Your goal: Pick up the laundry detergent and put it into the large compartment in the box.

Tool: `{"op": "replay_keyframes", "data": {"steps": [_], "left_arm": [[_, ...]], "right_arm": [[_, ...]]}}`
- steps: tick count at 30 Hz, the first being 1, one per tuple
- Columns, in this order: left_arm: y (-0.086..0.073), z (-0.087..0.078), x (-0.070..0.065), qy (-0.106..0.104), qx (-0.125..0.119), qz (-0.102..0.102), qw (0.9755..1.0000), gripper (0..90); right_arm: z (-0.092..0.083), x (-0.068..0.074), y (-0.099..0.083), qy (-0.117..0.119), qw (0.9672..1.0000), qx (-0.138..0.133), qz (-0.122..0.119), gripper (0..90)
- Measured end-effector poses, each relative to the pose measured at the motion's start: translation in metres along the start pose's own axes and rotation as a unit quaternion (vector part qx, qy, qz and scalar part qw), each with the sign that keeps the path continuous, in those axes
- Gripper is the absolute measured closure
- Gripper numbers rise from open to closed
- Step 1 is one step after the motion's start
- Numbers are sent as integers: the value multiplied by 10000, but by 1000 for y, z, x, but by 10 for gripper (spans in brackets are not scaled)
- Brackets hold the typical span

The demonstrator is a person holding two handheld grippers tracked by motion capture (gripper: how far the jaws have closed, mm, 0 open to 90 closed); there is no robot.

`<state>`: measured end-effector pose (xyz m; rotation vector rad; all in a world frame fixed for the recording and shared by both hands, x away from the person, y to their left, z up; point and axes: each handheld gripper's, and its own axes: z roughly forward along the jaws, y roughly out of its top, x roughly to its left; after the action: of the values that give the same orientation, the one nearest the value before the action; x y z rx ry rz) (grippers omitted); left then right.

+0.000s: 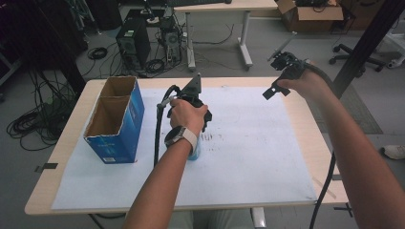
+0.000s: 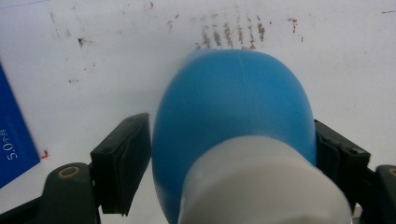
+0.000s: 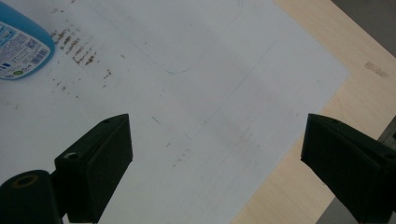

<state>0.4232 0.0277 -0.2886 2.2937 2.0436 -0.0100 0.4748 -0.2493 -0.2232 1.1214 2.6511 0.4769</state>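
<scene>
Blue bottle [image 2: 233, 135], white cap nearest the lens, standing on the paper-covered table [image 1: 248, 157] between the left gripper [image 2: 232, 161] pads, seemingly pinched. Right gripper [image 3: 217, 163] open, raised aside. Grasp apparently made; lift and placement, perhaps into the blue box [image 1: 117, 119], pending.

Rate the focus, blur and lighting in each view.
High view: dim and even, room behind dark, blue carton and white sheet fairly sharp. Left gripper view: the blue bottle between the jaws is too near, soft and blurred; the stained sheet behind is sharper. Right gripper view: sheet and table edge crisp, light flat, no glare.
</scene>
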Motion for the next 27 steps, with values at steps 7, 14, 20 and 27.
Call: {"op": "replay_keyframes", "data": {"steps": [7,14,20,27], "left_arm": [[0,0,1,6,-51,10,10000,308],[1,-1,-1,-47,-4,40,10000,372],[2,-5,4,-194,63,35,9998,374],[0,-39,4,-164,-33,116,9998,375]], "right_arm": [[1,-1,-1,24,10000,-20,48,89],[0,-3,-4,32,9999,-24,94,89],[-1,-3,-5,49,9999,-46,97,90],[-3,-4,-7,38,9999,-48,121,90]]}}
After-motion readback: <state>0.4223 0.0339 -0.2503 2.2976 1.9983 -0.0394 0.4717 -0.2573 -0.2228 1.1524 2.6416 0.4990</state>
